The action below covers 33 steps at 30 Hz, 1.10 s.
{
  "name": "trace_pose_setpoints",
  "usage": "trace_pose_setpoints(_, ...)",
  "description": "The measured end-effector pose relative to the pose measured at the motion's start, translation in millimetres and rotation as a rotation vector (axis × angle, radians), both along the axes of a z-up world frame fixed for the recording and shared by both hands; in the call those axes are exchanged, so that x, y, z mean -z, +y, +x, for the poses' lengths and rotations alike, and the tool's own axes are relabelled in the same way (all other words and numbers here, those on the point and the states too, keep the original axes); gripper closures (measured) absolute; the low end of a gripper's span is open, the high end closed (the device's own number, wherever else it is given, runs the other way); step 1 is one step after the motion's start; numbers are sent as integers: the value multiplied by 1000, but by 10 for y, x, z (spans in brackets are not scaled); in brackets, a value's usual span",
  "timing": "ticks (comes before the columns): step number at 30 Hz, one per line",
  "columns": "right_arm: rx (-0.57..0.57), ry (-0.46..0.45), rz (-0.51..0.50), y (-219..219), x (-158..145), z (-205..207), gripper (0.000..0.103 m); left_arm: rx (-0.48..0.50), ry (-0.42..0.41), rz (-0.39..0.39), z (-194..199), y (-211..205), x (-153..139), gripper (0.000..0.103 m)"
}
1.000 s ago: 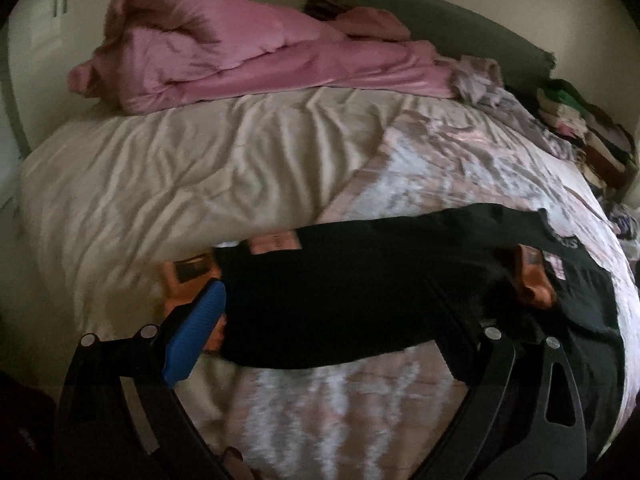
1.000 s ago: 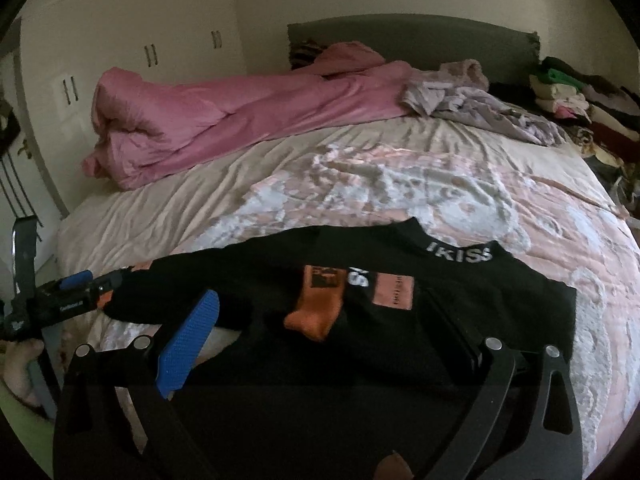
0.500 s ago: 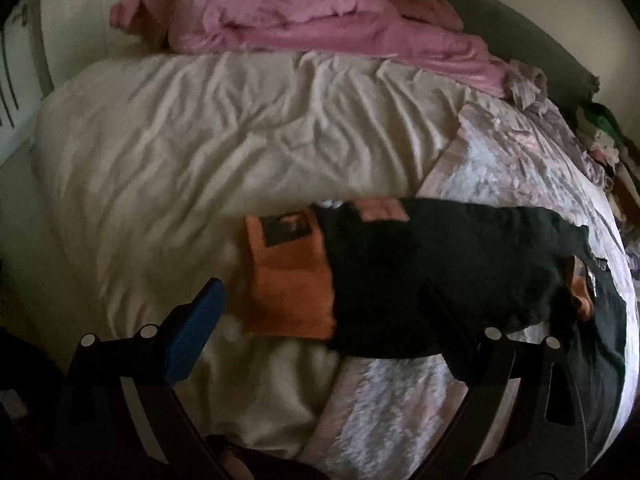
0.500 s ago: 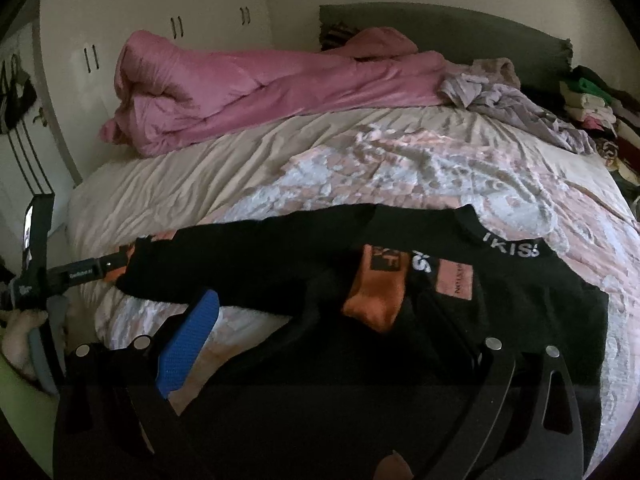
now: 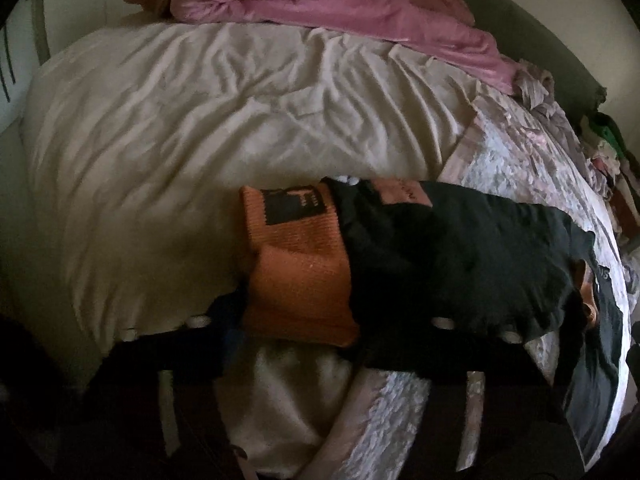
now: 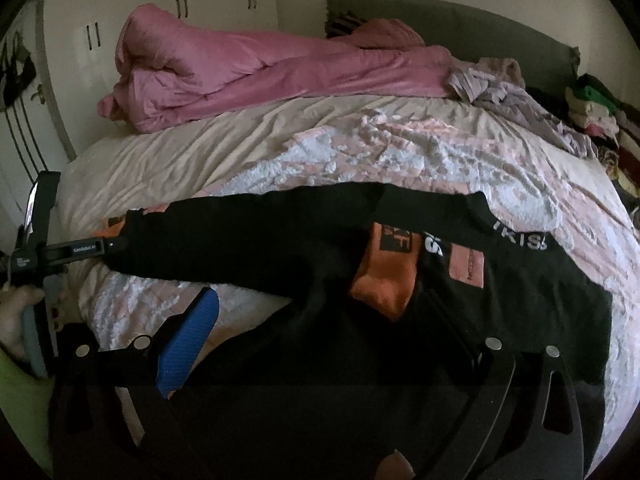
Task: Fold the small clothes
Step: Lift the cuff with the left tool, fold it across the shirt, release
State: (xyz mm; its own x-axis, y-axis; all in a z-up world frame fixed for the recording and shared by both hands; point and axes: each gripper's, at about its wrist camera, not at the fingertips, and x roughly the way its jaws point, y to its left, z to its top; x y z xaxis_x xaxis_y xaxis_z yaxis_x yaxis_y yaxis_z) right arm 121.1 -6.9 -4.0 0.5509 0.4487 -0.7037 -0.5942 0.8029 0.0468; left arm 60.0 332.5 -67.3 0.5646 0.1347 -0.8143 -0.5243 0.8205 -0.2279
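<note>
garment: my black top [image 6: 288, 240] lies flat ahead of both grippers, long sleeve running out to my left
cuff: orange cuff [image 5: 296, 276] at sleeve end, between my left gripper [image 5: 320, 328] fingers
left jaws: closing; frame is dark and blurred, can't tell if pads press the cuff yet
right jaws: right gripper [image 6: 340, 344] spread wide over the top's body, nothing clamped
second cuff: orange [image 6: 384, 276], just ahead of right gripper
edges: bed edge close left of my left gripper
room: bare cream sheet [image 5: 200, 120] ahead-left; pink duvet [image 6: 260, 72] well beyond
containers: none in view
</note>
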Motion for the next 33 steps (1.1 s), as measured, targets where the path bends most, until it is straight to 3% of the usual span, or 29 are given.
trace_pose_setpoints(2,10,13,7,-54,36,17,5,-10,-21,5,-11,16,-18,74)
trace_pose_setpoints(3,17,18,10,-85,51,27,5,-6,-62,-2,-39,20,-57,90)
trace_pose_setpoints(6,46,41,29,-209,101,66,5,-4,-125,7,-75,-43,-187,95)
trace_pose_setpoints(17,169,51,91,-885,49,73,5,113,-295,36,-1,-636,-907,96)
trace_pose_setpoints(33,272,-14,198,-1838,-161,-18,5,370,-346,45,398,-1912,-1327,96)
